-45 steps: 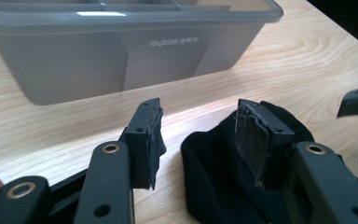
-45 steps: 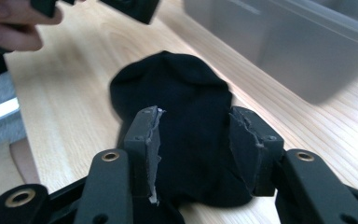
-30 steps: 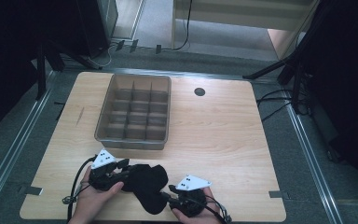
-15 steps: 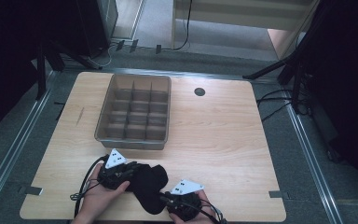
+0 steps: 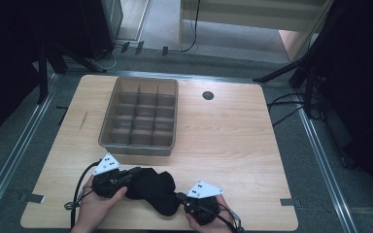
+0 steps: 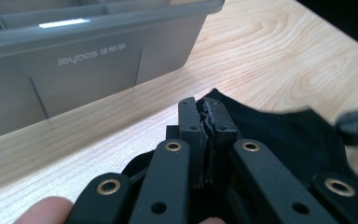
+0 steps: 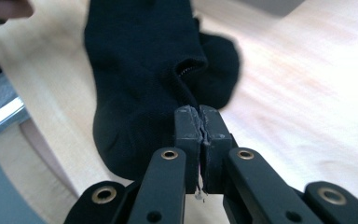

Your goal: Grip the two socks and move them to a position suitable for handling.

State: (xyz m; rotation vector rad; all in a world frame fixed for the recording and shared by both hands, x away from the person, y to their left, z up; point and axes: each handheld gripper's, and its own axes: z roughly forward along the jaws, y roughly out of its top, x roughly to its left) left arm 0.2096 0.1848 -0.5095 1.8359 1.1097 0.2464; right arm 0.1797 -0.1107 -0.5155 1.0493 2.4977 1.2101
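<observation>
I see a black sock (image 5: 156, 190) lying on the near part of the table (image 5: 233, 141), between my two hands and just in front of the grey bin (image 5: 140, 116). The sock is bunched up and dark, so I cannot make out its folds from the high view. In the right gripper view the sock (image 7: 140, 70) stretches away from me across the wood, with an open fold near the tips. My left gripper (image 5: 135, 173) sits at the left end of the sock. Its jaws have just been closing, and now they are pressed together with the sock's edge pinched between them, as the left gripper view (image 6: 206, 122) shows. My right gripper (image 5: 180, 199) is at the right end of the sock. Its jaws have just been closing too, and they now pinch a bit of the sock's cloth at the tips (image 7: 200, 123). My left hand (image 5: 97, 206) and right hand (image 5: 205, 224) hold the grippers at the near edge of the table. The bin has many small boxes inside, and its front wall (image 6: 74, 79) stands close behind the sock. A small dark round hole (image 5: 208, 95) sits in the table to the right of the bin, well apart from the sock.
</observation>
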